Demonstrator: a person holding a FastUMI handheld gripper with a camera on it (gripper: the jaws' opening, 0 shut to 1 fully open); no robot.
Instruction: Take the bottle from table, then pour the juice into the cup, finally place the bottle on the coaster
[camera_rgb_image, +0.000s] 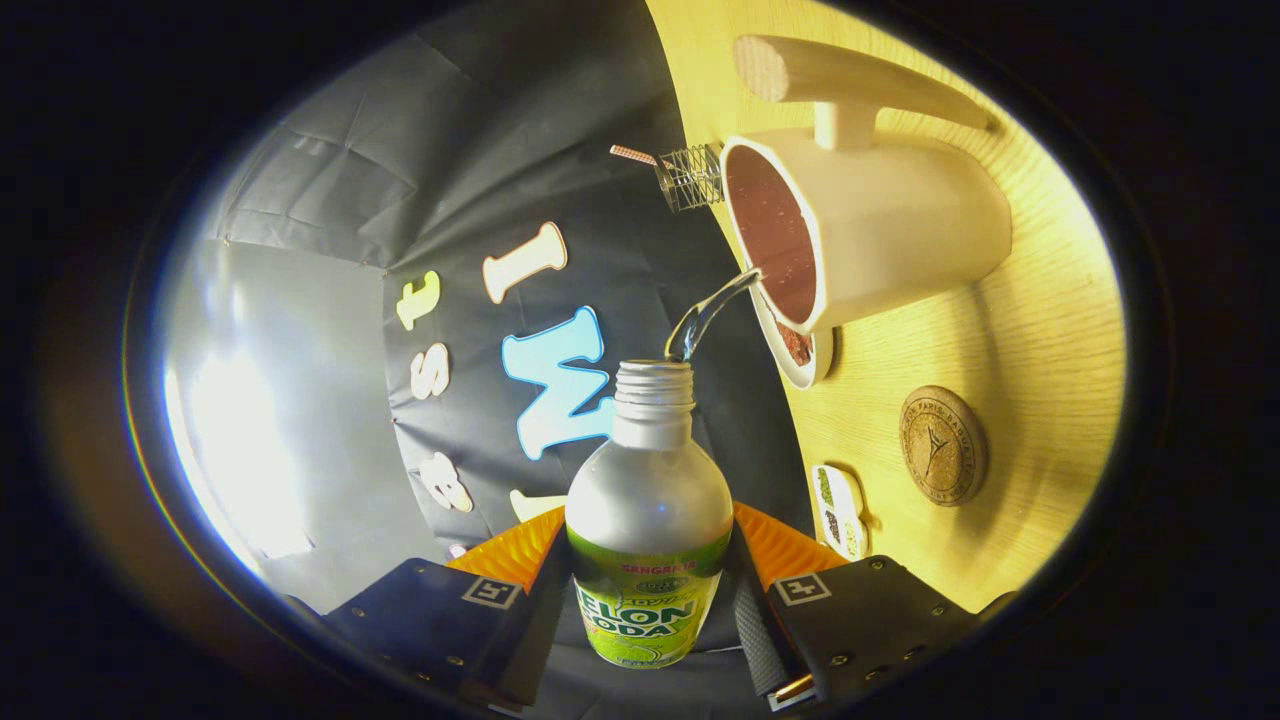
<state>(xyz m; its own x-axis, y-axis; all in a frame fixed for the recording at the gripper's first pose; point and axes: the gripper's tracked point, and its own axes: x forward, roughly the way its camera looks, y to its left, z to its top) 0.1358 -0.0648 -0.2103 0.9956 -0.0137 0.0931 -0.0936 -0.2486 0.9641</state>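
My gripper (648, 600) is shut on a silver bottle (648, 510) with a green label, one finger pressing on each side of its body. The whole view is rolled on its side, so the bottle is tipped over. Its open threaded neck points toward a white cup (880, 240) with a long wooden handle that stands on the wooden table (1050, 330). A clear stream of liquid (710, 315) arcs from the bottle's mouth into the cup's opening. A round cork coaster (943, 445) lies on the table beside the cup, nearer to my fingers.
A small white dish (800, 350) with dark contents sits next to the cup's rim. A small white tray (840, 508) of seasonings lies near the table's edge close to the fingers. A wire holder (692, 178) stands beyond the cup.
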